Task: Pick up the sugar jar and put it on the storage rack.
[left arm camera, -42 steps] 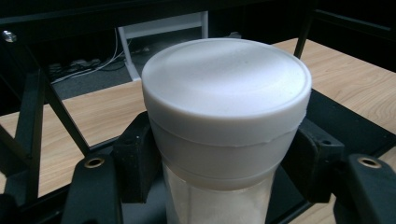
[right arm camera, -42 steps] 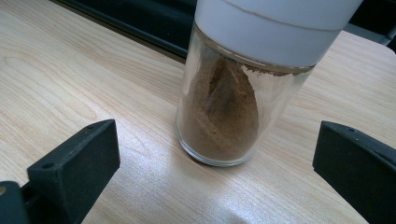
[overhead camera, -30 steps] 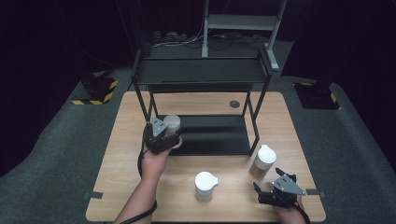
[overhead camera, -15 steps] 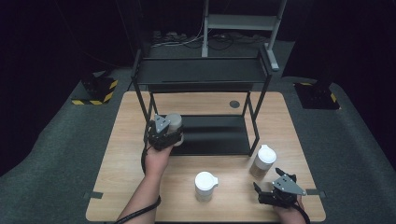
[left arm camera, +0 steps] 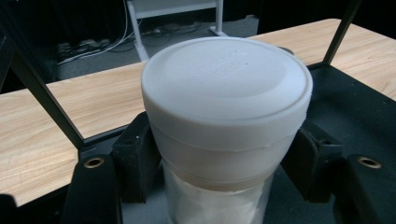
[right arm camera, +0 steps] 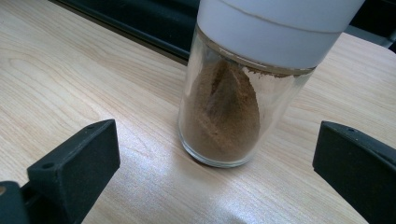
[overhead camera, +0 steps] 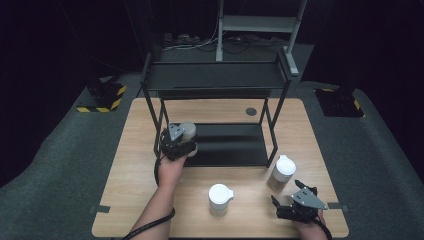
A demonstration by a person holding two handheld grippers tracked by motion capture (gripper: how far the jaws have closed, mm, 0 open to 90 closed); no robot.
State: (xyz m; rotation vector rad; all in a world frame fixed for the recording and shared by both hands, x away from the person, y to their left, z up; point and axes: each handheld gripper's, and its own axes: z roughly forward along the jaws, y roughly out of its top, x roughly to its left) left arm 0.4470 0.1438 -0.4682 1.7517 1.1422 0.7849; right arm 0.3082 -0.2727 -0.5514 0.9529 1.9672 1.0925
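Left gripper [overhead camera: 179,141] clamped on white-lidded jar [left arm camera: 227,116], left of centre over black shelf [overhead camera: 235,145]. Right gripper [overhead camera: 295,202] jaws wide apart, lower right, facing brown-powder jar [right arm camera: 233,102].

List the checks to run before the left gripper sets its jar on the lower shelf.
1. Left gripper shut on the white-lidded jar: ok.
2. Jar upright: ok.
3. Lid seated: ok.
4. Jar over the lower shelf: ok, at its left end.
5. Jar base touching the shelf: cannot tell.
6. Right gripper out of the way: ok, open on the table facing the brown-powder jar.
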